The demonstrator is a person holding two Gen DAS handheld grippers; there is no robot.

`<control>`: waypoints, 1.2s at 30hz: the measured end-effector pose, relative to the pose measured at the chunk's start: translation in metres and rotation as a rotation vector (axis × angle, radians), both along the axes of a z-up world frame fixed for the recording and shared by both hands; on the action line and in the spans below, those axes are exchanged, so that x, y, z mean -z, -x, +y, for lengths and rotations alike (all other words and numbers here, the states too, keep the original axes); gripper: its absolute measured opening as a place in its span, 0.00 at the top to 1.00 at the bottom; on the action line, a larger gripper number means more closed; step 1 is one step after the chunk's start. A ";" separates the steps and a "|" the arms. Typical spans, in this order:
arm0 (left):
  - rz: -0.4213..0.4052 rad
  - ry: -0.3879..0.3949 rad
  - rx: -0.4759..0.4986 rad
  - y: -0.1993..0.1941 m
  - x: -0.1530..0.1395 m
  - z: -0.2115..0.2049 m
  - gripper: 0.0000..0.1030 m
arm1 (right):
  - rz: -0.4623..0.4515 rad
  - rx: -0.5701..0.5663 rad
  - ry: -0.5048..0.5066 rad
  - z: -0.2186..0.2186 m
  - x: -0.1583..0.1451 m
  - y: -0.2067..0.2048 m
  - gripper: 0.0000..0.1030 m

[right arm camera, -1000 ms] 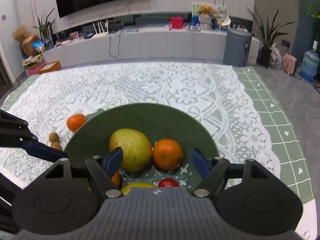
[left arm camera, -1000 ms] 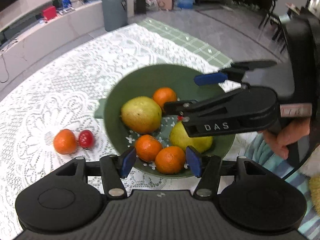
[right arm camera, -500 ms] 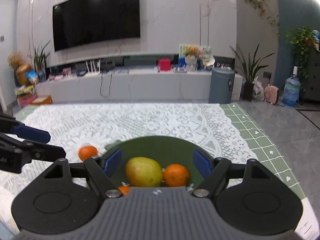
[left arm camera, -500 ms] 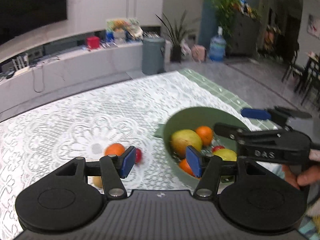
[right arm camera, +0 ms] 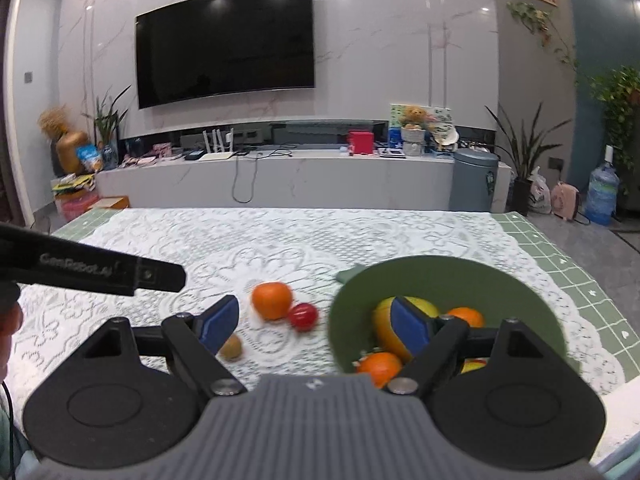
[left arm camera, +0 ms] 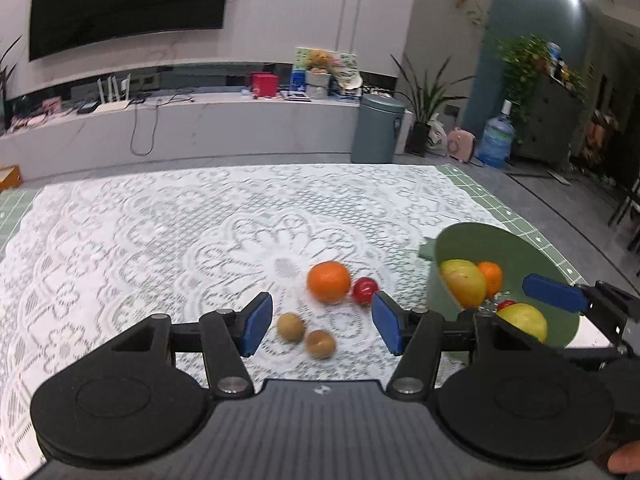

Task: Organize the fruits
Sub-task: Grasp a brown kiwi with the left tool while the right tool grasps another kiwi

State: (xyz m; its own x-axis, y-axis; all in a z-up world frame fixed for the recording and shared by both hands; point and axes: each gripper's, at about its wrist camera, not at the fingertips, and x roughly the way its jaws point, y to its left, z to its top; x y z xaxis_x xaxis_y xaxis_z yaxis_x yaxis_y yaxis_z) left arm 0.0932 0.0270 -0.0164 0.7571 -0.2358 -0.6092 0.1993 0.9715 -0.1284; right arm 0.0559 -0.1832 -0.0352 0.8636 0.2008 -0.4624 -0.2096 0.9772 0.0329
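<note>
A green bowl (left arm camera: 516,248) (right arm camera: 440,276) on the lace cloth holds a yellow-green mango (left arm camera: 464,282) (right arm camera: 380,328), oranges (left arm camera: 491,276) (right arm camera: 378,364), a small red fruit and a yellow fruit (left arm camera: 524,320). Loose on the cloth left of the bowl lie an orange (left arm camera: 329,282) (right arm camera: 272,300), a red fruit (left arm camera: 365,291) (right arm camera: 304,316) and two brown kiwis (left arm camera: 291,326) (left arm camera: 320,343); one kiwi (right arm camera: 232,347) shows in the right wrist view. My left gripper (left arm camera: 322,322) is open and empty just above the loose fruit. My right gripper (right arm camera: 314,326) is open and empty beside the bowl.
The table has a white lace cloth (left arm camera: 160,240) over a green checked cover (right arm camera: 560,256). Its right edge runs just past the bowl. Behind stand a TV bench (right arm camera: 280,176), a grey bin (right arm camera: 472,180) and plants.
Both grippers have pulled back from over the bowl and swung left and level. The loose orange, red fruit and kiwis now lie in front of my left gripper.
</note>
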 end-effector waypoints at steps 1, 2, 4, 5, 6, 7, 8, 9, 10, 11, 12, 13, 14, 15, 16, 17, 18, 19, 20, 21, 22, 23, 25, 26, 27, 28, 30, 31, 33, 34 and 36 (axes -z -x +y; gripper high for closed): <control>0.004 0.004 -0.005 0.002 0.002 0.005 0.35 | -0.009 -0.008 0.021 0.007 0.002 0.001 0.22; 0.010 0.008 -0.011 0.002 0.005 0.009 0.35 | -0.017 -0.016 0.040 0.012 0.004 0.003 0.22; 0.023 0.012 -0.023 0.000 0.012 0.014 0.35 | -0.032 -0.038 0.090 0.023 0.009 0.005 0.23; 0.029 0.017 -0.026 -0.001 0.015 0.017 0.35 | -0.041 -0.050 0.116 0.029 0.011 0.005 0.25; 0.035 0.020 -0.026 -0.001 0.018 0.019 0.37 | -0.045 -0.062 0.132 0.033 0.014 0.006 0.27; 0.040 0.020 -0.026 -0.002 0.021 0.021 0.38 | -0.047 -0.078 0.148 0.037 0.017 0.006 0.30; 0.043 0.017 -0.024 -0.004 0.024 0.022 0.39 | -0.049 -0.092 0.164 0.042 0.020 0.006 0.32; 0.046 0.011 -0.023 -0.005 0.027 0.023 0.40 | -0.050 -0.100 0.175 0.044 0.022 0.005 0.33; 0.047 0.005 -0.022 -0.005 0.030 0.023 0.41 | -0.051 -0.113 0.187 0.048 0.024 0.004 0.36; 0.048 -0.001 -0.018 -0.006 0.032 0.024 0.41 | -0.050 -0.122 0.193 0.050 0.027 0.004 0.38; 0.049 -0.006 -0.014 -0.007 0.034 0.023 0.42 | -0.048 -0.134 0.197 0.053 0.029 0.003 0.38; 0.050 -0.011 -0.009 -0.009 0.036 0.023 0.43 | -0.045 -0.147 0.198 0.056 0.031 0.001 0.39; 0.052 -0.013 -0.004 -0.010 0.038 0.023 0.43 | -0.041 -0.154 0.200 0.058 0.033 -0.001 0.41; 0.054 -0.013 0.001 -0.010 0.039 0.023 0.44 | -0.032 -0.162 0.202 0.060 0.036 -0.004 0.42; 0.056 -0.011 0.004 -0.012 0.040 0.024 0.44 | -0.024 -0.166 0.202 0.062 0.038 -0.007 0.44; 0.059 -0.008 0.006 -0.013 0.042 0.024 0.44 | -0.013 -0.170 0.203 0.064 0.041 -0.010 0.46; 0.061 -0.005 0.005 -0.015 0.044 0.025 0.44 | 0.002 -0.176 0.202 0.066 0.045 -0.014 0.47; 0.065 -0.003 0.004 -0.017 0.045 0.026 0.45 | 0.014 -0.181 0.201 0.067 0.048 -0.017 0.48; 0.068 -0.001 0.000 -0.018 0.047 0.027 0.46 | 0.025 -0.184 0.198 0.068 0.051 -0.021 0.48; 0.071 0.001 -0.002 -0.020 0.048 0.028 0.46 | 0.033 -0.187 0.195 0.069 0.052 -0.023 0.48; 0.074 0.002 -0.007 -0.023 0.049 0.029 0.46 | 0.043 -0.191 0.191 0.070 0.055 -0.027 0.48; 0.077 0.003 -0.011 -0.025 0.051 0.030 0.47 | 0.051 -0.193 0.188 0.071 0.057 -0.031 0.50; 0.083 0.003 -0.015 -0.030 0.055 0.030 0.49 | 0.066 -0.193 0.179 0.073 0.061 -0.039 0.51; 0.087 0.001 -0.014 -0.032 0.057 0.029 0.50 | 0.074 -0.193 0.171 0.074 0.063 -0.043 0.52; 0.090 0.001 -0.013 -0.036 0.060 0.029 0.51 | 0.081 -0.192 0.165 0.075 0.064 -0.045 0.52; 0.090 0.001 -0.010 -0.038 0.062 0.028 0.51 | 0.087 -0.192 0.159 0.076 0.065 -0.047 0.54; 0.093 0.004 -0.004 -0.042 0.065 0.026 0.52 | 0.095 -0.197 0.153 0.077 0.068 -0.053 0.57; 0.095 0.006 -0.002 -0.044 0.067 0.026 0.52 | 0.099 -0.200 0.152 0.078 0.071 -0.056 0.59; 0.098 0.004 0.002 -0.047 0.069 0.024 0.52 | 0.107 -0.208 0.147 0.078 0.074 -0.060 0.61; 0.098 0.002 0.005 -0.047 0.071 0.024 0.52 | 0.114 -0.210 0.143 0.078 0.076 -0.064 0.64; 0.095 0.003 0.009 -0.049 0.073 0.024 0.52 | 0.133 -0.212 0.128 0.078 0.079 -0.070 0.69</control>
State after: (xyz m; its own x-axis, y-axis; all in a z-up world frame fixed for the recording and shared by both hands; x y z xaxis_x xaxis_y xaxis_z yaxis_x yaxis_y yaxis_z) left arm 0.1423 0.0512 -0.0891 0.6940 -0.2442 -0.6773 0.1947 0.9693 -0.1500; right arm 0.1263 -0.1048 -0.1144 0.7386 0.3031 -0.6021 -0.4118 0.9100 -0.0472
